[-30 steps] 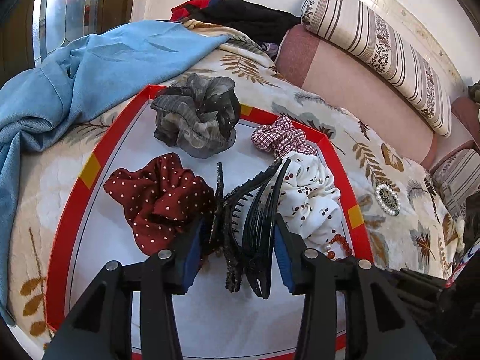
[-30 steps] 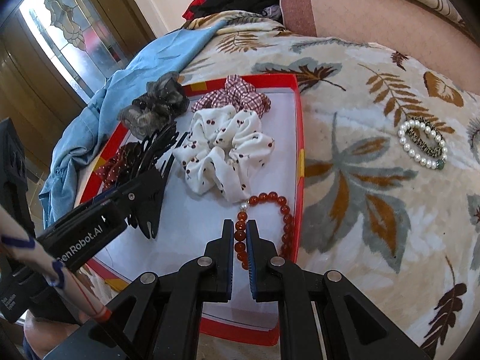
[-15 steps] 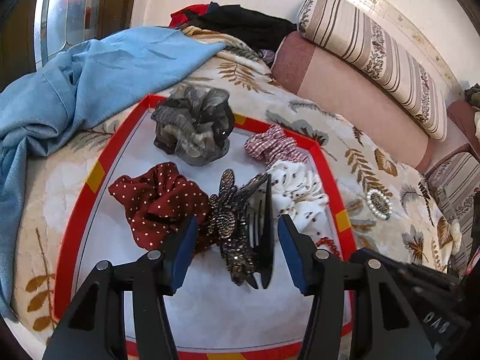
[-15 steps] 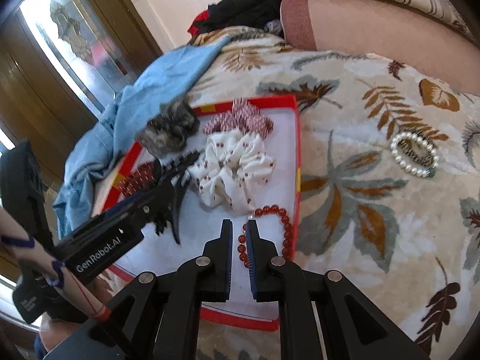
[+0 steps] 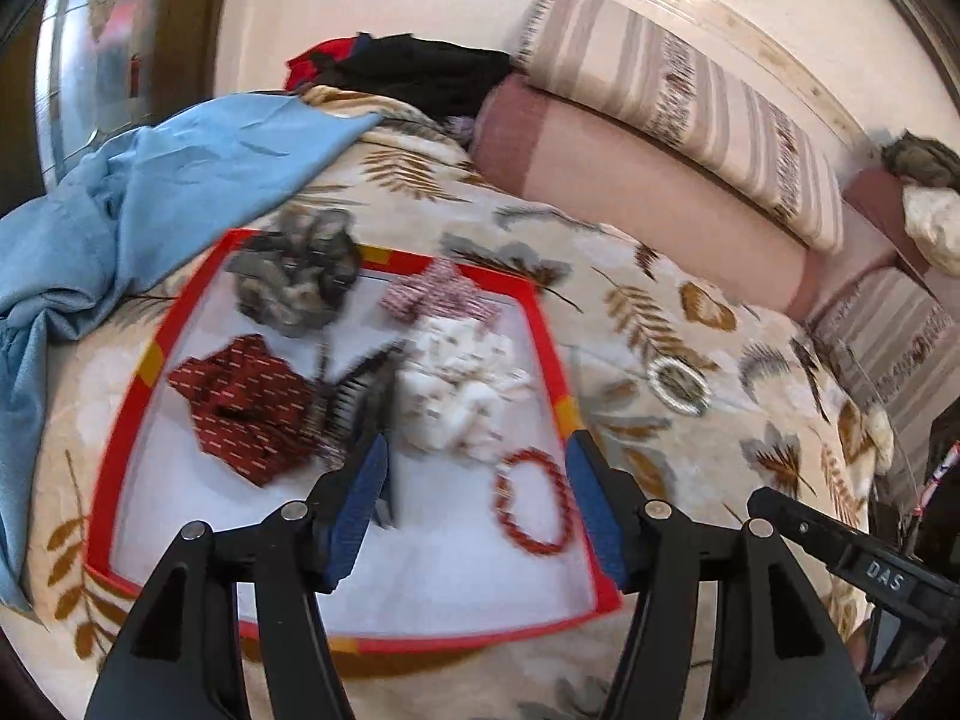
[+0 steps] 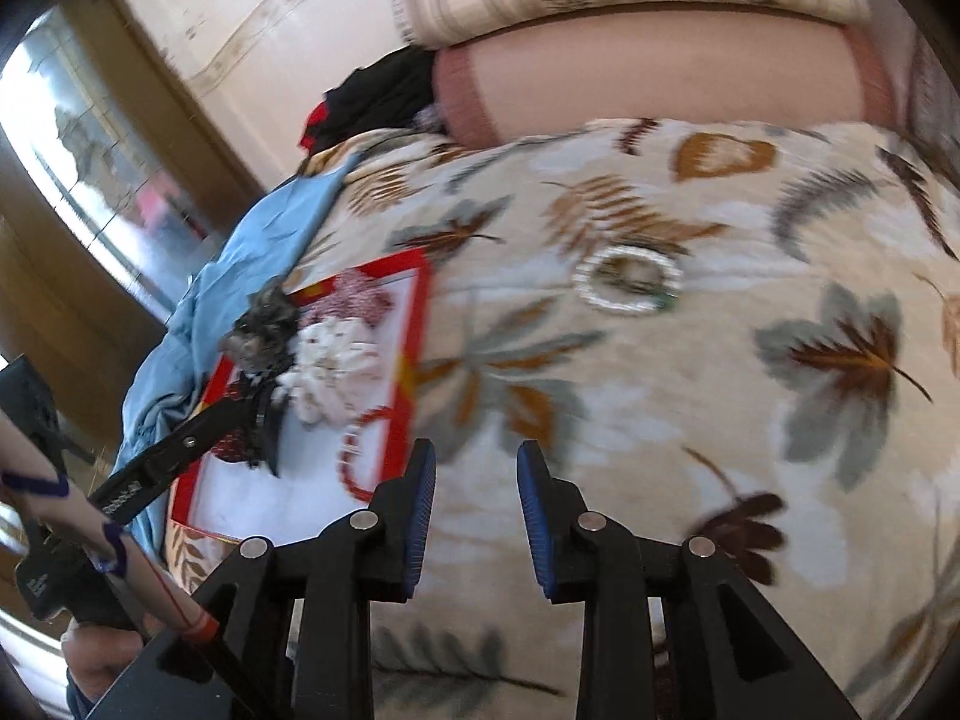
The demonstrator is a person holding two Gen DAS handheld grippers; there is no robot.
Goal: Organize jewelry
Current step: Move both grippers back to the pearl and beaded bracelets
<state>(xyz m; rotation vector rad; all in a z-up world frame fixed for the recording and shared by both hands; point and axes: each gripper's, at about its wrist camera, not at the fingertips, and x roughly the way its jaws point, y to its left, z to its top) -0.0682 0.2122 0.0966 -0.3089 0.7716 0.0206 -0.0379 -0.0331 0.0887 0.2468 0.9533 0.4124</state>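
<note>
L gripper (image 5: pixel 477 462) is spread wide w/ nothing between the fingers, hanging over the near part of the red-rimmed tray (image 5: pixel 543 330). R gripper (image 6: pixel 470 471) is partly spread, also holding nothing, out over the leaf-print bedspread (image 6: pixel 690 420) and aimed past the tray's edge.

Step in hand, as I read it: gathering loose pieces into the tray. The one piece not yet in is the pearl bracelet (image 6: pixel 627 279), lying on the bedspread well apart from the tray. Next move prob. calls for R gripper to reach fwd, come down over one side of the ring, pinch the beads w/o snagging fabric, then carry it across.

Count in the tray: 4 scrunchies – grey (image 5: pixel 294 282), dark red dotted (image 5: pixel 246 399), checked (image 5: pixel 441 297), white printed (image 5: pixel 462 387). Dark hair claws (image 5: pixel 354 402) lie between red and white ones; looks like 2, but blur makes it hard to be sure. 1 red bead bracelet (image 5: pixel 534 504) near the R rim. Outside: 1 pearl bracelet.

Beyond: blue cloth (image 5: pixel 120 204), pillows.
</note>
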